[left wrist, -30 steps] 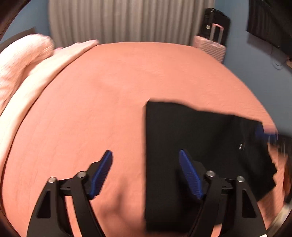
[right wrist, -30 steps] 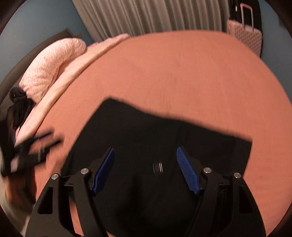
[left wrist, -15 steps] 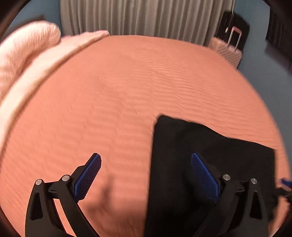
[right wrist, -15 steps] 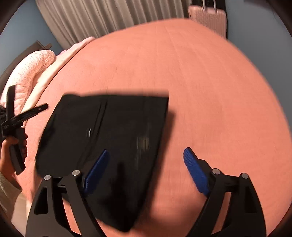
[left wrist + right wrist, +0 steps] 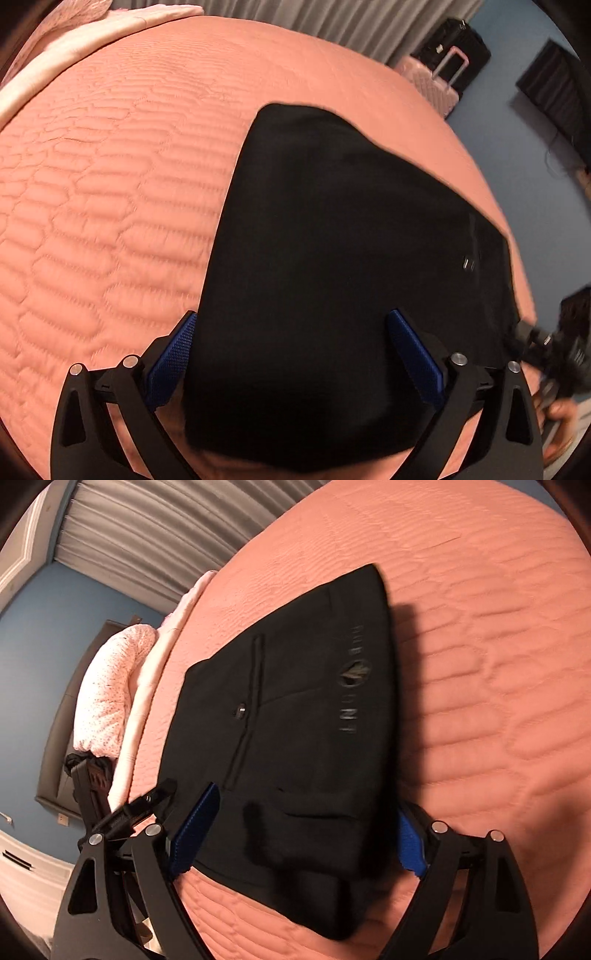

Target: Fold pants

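Observation:
Black pants (image 5: 332, 240), folded into a compact bundle, lie on the salmon quilted bedspread (image 5: 110, 203). My left gripper (image 5: 291, 315) hangs low over their near end, open wide. Its left pad (image 5: 173, 354) sits at the cloth's left edge and the other one is over the cloth. In the right wrist view the pants (image 5: 295, 701) show a button and a faint logo. My right gripper (image 5: 306, 801) straddles their near end, open, with the cloth hiding part of the right pad (image 5: 410, 845). Each gripper shows at the edge of the other's view, blurred: the right gripper (image 5: 554, 350) and the left gripper (image 5: 122, 816).
Pink pillows (image 5: 110, 686) and a pale folded blanket (image 5: 147, 701) lie along the bed's head end by a dark headboard. Grey curtains (image 5: 155, 535) hang behind the bed. A pink suitcase (image 5: 436, 81) and a black one stand by the blue wall. A hand (image 5: 557, 410) shows at lower right.
Both grippers' jaws have spread wider and both have sunk toward the pants. The right view has rolled. The pants now lie between each gripper's fingers.

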